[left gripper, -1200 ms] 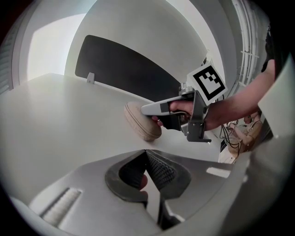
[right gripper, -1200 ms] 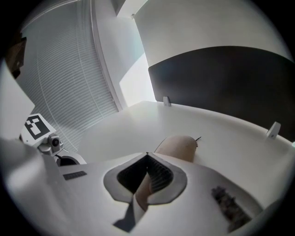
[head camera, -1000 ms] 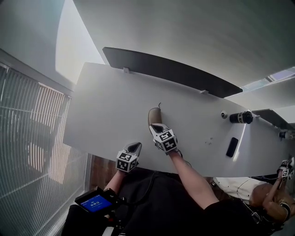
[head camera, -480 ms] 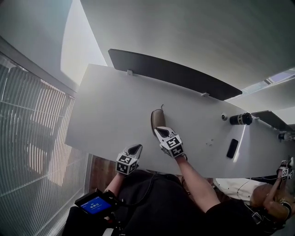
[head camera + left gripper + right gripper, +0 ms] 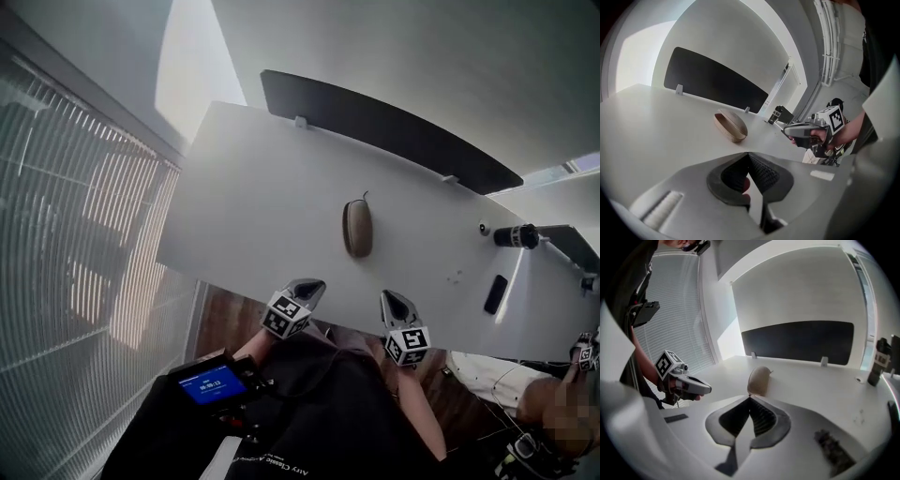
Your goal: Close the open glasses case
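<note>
One glasses case lies near the middle of the desk. Its two brown shells are together, with only a thin seam along its side in the left gripper view. Judged closed, so the task looks done; at most the snap is left to confirm.

Left tongs: clenched, tips meeting, nothing between them. They hover at the desk's near edge, well apart from the case.

Right tongs: likewise clenched and empty. They are at the same near edge, just right of the left pair, clear of the case and touching nothing.
</note>
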A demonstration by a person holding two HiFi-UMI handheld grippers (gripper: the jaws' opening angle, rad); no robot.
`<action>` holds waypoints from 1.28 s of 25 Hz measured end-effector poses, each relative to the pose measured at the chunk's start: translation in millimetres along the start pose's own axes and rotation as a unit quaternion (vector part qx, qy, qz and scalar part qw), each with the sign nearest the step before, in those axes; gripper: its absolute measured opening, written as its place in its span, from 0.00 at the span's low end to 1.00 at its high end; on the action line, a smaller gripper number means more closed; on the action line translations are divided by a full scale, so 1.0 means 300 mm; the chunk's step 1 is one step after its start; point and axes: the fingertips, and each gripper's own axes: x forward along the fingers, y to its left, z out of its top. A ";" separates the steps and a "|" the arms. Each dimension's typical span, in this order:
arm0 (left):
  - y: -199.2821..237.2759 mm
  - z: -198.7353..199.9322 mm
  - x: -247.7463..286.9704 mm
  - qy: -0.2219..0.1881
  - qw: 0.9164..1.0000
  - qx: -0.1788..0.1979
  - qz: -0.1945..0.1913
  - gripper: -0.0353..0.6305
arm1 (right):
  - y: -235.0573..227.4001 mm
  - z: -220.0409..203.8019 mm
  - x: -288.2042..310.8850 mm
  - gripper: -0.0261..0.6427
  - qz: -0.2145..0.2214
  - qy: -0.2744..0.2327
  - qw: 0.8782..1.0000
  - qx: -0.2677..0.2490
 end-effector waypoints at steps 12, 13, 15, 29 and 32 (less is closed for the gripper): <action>-0.355 -0.145 -0.186 -0.020 0.997 0.079 0.016 0.06 | 0.275 -0.107 -0.445 0.05 0.064 -0.141 0.986 0.065; -0.417 -0.172 -0.201 -0.025 0.996 0.089 0.017 0.06 | 0.297 -0.116 -0.496 0.05 0.076 -0.155 0.983 0.062; -0.540 -0.237 -0.246 -0.039 0.994 0.101 0.024 0.06 | 0.345 -0.165 -0.591 0.05 0.098 -0.171 0.979 0.050; -1.097 -0.523 -0.565 -0.048 0.990 0.124 0.042 0.06 | 0.588 -0.454 -1.031 0.05 0.135 -0.171 0.976 0.018; -1.124 -0.529 -0.618 -0.075 0.988 0.131 0.038 0.06 | 0.674 -0.423 -1.086 0.05 0.134 -0.180 0.974 -0.003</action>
